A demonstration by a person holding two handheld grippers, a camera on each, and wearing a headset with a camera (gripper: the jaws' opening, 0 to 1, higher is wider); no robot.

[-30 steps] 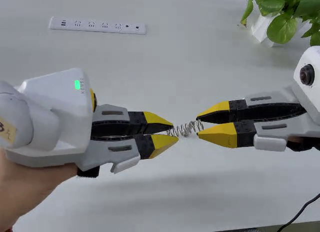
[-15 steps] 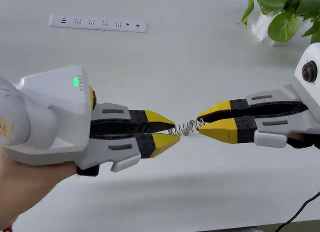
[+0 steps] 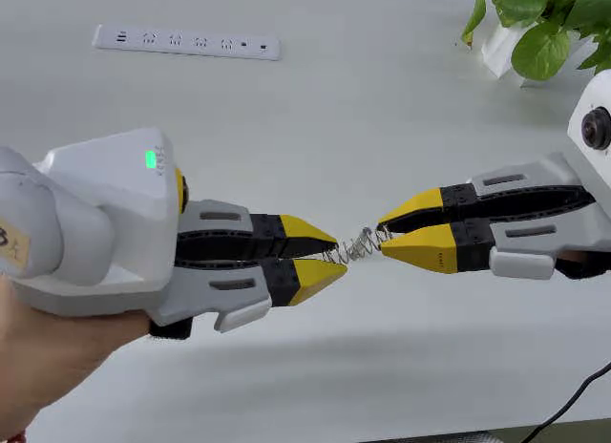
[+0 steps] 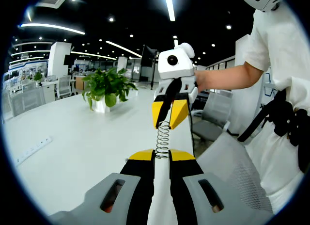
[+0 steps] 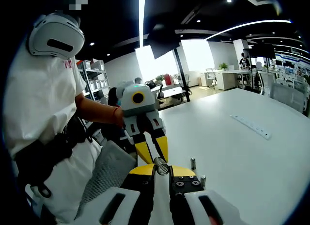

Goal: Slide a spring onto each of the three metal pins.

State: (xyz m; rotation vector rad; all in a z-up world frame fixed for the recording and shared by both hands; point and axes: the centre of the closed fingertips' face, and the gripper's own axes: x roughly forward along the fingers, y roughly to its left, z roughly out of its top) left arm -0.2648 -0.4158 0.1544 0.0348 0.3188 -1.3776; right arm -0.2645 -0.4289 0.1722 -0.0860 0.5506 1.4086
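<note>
Head view: left hand-held gripper [image 3: 340, 254] and right hand-held gripper [image 3: 383, 237] pinch the spring [image 3: 359, 243] ends.

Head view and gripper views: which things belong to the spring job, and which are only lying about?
Job in hand: spring, held at its ends by the left gripper and the right gripper; two small upright metal pieces on the table, probably pins.
Lying about: power strip; potted plant; black cable.
</note>
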